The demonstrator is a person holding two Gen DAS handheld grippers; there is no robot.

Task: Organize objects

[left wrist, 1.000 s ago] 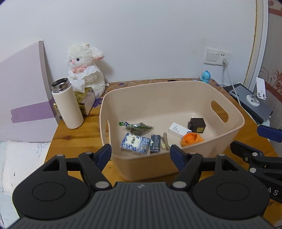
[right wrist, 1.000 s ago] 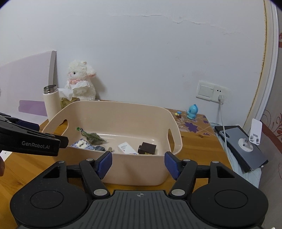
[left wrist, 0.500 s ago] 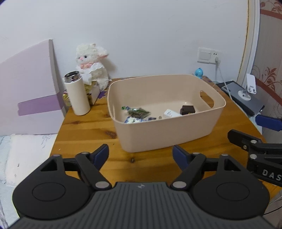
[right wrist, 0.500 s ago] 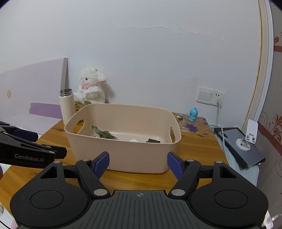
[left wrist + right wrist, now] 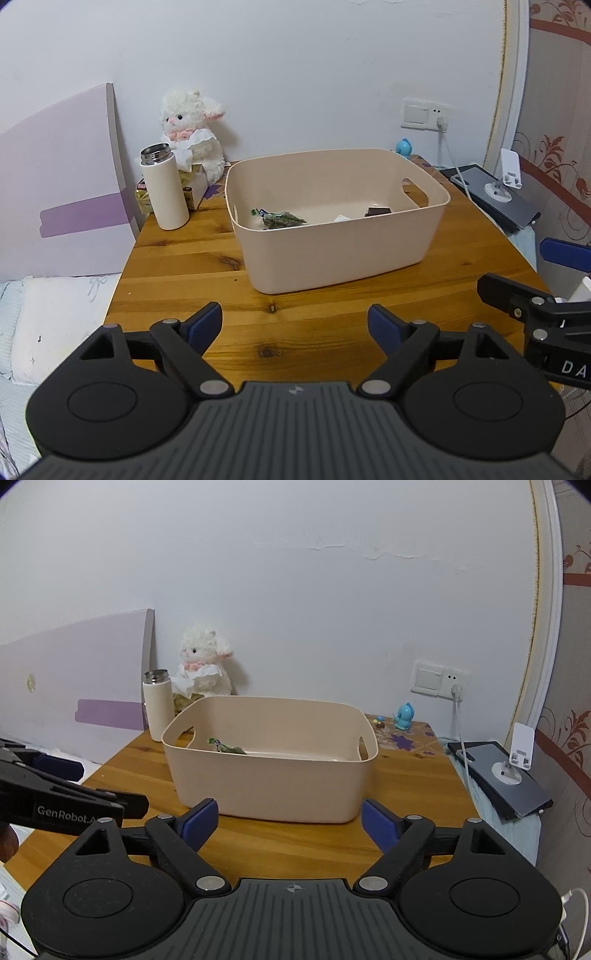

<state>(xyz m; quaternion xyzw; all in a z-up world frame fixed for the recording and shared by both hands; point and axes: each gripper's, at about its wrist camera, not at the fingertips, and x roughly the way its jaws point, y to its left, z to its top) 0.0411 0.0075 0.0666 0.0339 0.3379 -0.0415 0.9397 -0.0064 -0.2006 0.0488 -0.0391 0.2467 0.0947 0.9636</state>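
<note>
Wooden surface [image 5: 177,266] against a white wall, with a beige bin [image 5: 332,254] sitting on it. Inside the bin you can see a green packet [image 5: 282,219] and a dark little box [image 5: 377,211]. Behind on the left there's a white thermos [image 5: 164,188] and a plush lamb [image 5: 192,129]. Left tongs [image 5: 295,325] are spread wide, holding nothing, hovering over the surface near the bin. Right tongs [image 5: 290,818] same deal, gaping and empty.

Bin [image 5: 332,254] on table [image 5: 177,266]; flask [image 5: 164,192] left.
</note>
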